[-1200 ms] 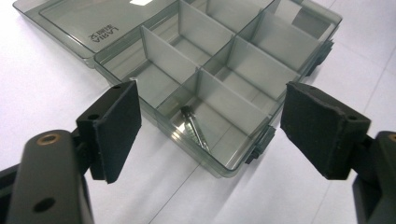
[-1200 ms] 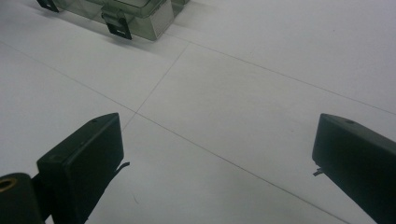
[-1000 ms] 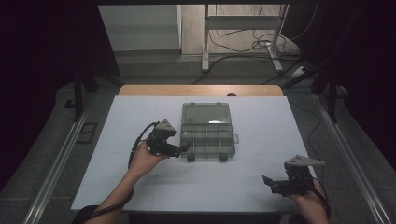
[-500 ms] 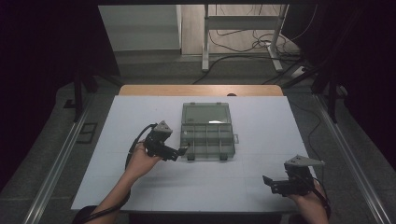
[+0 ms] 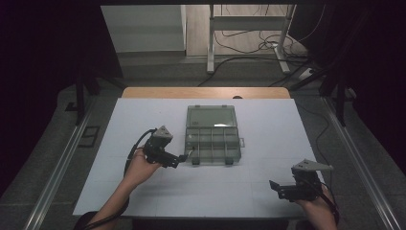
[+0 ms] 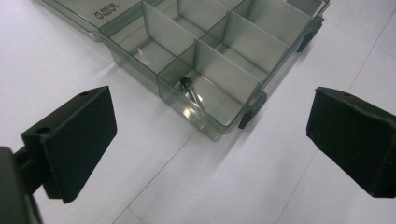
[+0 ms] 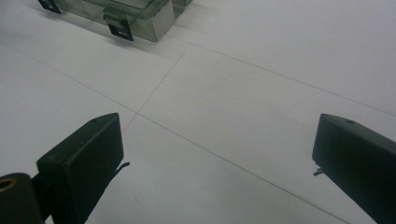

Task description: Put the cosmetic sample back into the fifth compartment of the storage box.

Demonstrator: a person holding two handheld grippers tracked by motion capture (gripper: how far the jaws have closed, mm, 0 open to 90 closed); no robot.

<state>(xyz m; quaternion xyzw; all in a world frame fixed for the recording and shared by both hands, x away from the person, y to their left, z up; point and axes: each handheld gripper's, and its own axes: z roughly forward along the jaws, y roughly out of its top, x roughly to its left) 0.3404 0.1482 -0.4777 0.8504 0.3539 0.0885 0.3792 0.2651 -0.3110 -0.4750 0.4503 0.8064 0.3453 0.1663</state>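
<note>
Since the earlier high view: left hand-held gripper (image 5: 187, 154) has drawn back slightly from the organiser box's (image 5: 212, 139) near-left corner toward the person, and its jaws have just been opening. Nothing is between them now. Right hand-held gripper (image 5: 274, 186) unchanged, at the near-right of the desk (image 5: 268, 120). Box unchanged.

Left hand-held gripper: jaws spread wide, holding nothing. In the left gripper view both black pads stand far apart over bare desk surface, with the box just ahead of them, a narrow strip of desk between the pads and the box wall. Tips point at the box's near-left corner.

Small dark-headed screw (image 6: 192, 91), or a pin of that sort, lies slanted inside the corner compartment nearest this gripper, head toward the divider, shaft toward the outer wall. It lies ahead of the jaws and not between them.

Right hand-held gripper: jaws also wide apart, empty, over bare desk. Well apart from the box; the right gripper view catches the box's corner and one latch (image 7: 118, 26) far off at top left.

Box position: middle of the desk, lid (image 5: 210, 116) open and lying flat on the far side, tray toward the person.

Counts: one box, one lid, eight compartments in two rows of four, one screw, two grippers, two dark latches on the near wall in the high view.
</note>
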